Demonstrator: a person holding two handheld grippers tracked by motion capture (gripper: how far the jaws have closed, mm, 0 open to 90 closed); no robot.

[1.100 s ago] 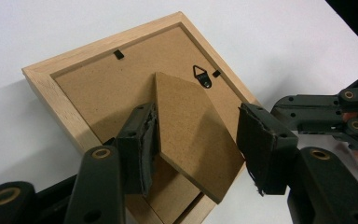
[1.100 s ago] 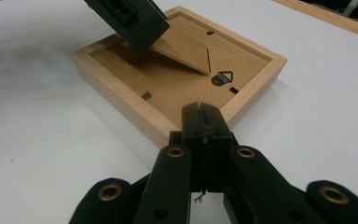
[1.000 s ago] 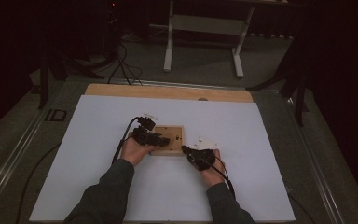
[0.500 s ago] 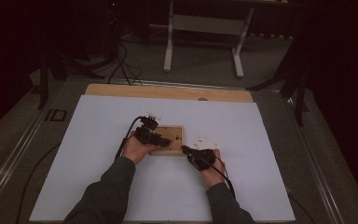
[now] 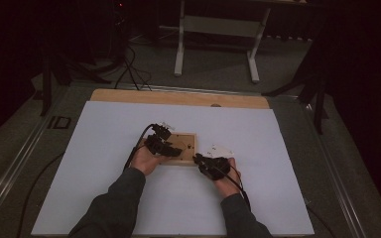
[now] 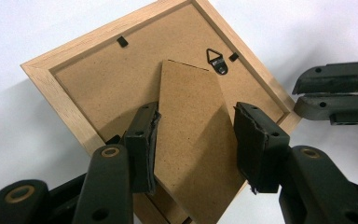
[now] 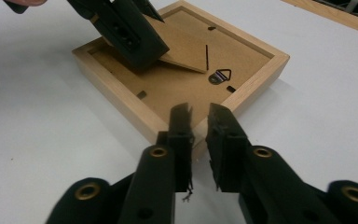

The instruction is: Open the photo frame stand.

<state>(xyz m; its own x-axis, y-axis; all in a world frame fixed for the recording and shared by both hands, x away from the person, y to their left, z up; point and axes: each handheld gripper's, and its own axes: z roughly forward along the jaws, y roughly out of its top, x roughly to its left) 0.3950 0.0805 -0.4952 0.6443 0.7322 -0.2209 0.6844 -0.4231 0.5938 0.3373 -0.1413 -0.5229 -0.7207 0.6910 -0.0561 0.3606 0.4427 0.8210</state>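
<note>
The left tool (image 6: 196, 140) stands wide astride the stand flap (image 6: 193, 140) inside the face-down picture frame (image 6: 74, 88); the right tool (image 7: 199, 123) is narrow.

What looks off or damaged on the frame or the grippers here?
The picture frame lies face down, and its cardboard stand flap is lifted off the backing rather than flat, between the left gripper's open jaws. The pads on those jaws look frayed and chipped. The right gripper sits at the frame's corner, jaws slightly apart.

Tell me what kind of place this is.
Probably a lab or studio recording bench, not a home: a table under a white sheet, dark curtains around it, loose cables on the floor, and a picture frame lying face down.
</note>
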